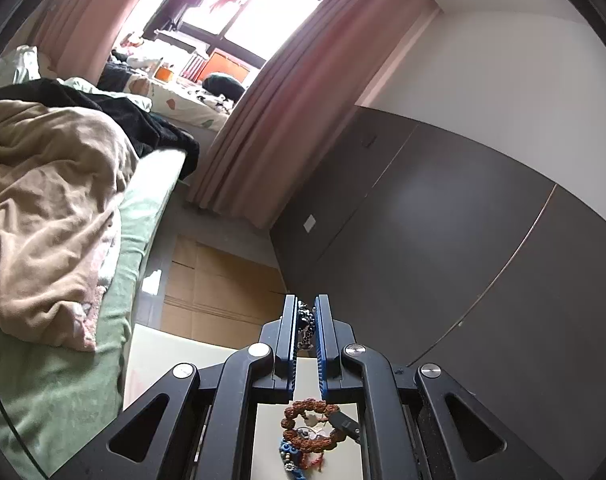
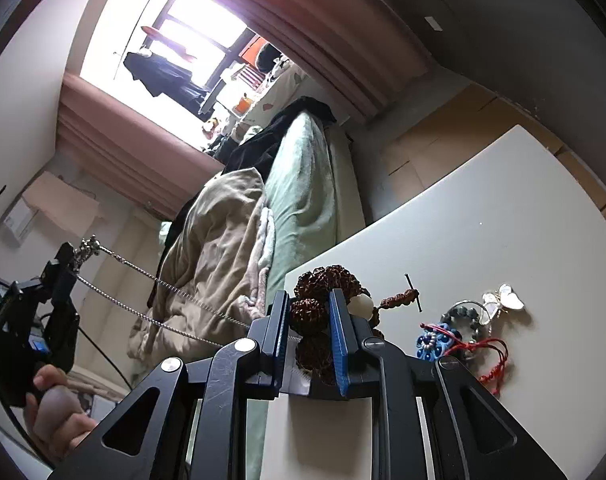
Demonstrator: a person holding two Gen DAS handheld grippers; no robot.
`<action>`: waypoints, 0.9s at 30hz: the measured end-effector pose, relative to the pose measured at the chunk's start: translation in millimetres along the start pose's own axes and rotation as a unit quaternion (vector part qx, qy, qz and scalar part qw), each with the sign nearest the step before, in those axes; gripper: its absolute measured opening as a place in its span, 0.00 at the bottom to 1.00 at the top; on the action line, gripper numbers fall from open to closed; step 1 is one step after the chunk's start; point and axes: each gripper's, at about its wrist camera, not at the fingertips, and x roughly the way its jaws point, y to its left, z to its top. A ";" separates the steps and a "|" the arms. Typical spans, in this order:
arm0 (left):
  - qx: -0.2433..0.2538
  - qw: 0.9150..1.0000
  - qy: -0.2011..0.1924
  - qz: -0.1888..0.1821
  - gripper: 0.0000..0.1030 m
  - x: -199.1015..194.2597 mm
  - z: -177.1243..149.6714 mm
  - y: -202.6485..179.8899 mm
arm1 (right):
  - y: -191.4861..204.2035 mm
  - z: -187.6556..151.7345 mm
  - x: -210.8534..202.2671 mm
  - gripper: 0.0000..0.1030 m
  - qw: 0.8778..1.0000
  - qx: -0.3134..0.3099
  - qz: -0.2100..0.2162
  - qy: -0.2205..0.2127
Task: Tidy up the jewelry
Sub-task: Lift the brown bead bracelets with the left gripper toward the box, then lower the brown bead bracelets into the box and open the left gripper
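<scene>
- Two grippers are busy with one piece, a silver chain [image 2: 151, 280], so I judge the task is only in its early part.
- At the far left of the right wrist view, the left gripper [image 2: 69, 258] is lifted well above the table, and its jaws are pressed together on the clasp end of the chain. In its own view, a bunch of dark metal links [image 1: 306, 322] sits between the blue pads.
- From there the chain runs in two stretched strands toward the right gripper [image 2: 309, 312] and goes out of sight just behind its left jaw. I cannot tell whether it is caught there.
- The right jaws are nearly closed around a brown bead bracelet [image 2: 323, 280] that lies on the white table [image 2: 483, 216]. The beads fill the gap between the pads, but a firm pinch or only touching, I cannot say.
- Just right of the right jaws lies a small dark pin with a brown beaded tail [image 2: 413, 292].
- Further right lie a blue knotted flower with red cord [image 2: 435, 342], a ring of dark grey-green beads [image 2: 463, 314] and a pearly butterfly ornament [image 2: 503, 300], all close together and partly overlapping.
- No box, tray or stand for sorted jewelry is visible, so I judge nothing is put away yet. The chain is to be freed and laid down, and every other piece is left to do.
</scene>
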 end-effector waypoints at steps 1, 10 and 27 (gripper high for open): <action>-0.002 1.000 0.004 0.001 0.07 3.9 -0.4 2.2 | -0.6 -0.1 0.7 0.21 1.000 0.000 0.000 0.001; -0.028 0.997 0.065 0.040 0.08 45.9 -26.5 33.9 | 2.5 1.2 8.8 0.21 1.000 -0.002 0.004 0.011; -0.078 0.976 0.162 0.120 0.77 75.0 -76.6 77.9 | 12.4 -7.4 11.0 0.21 1.000 -0.006 0.006 0.010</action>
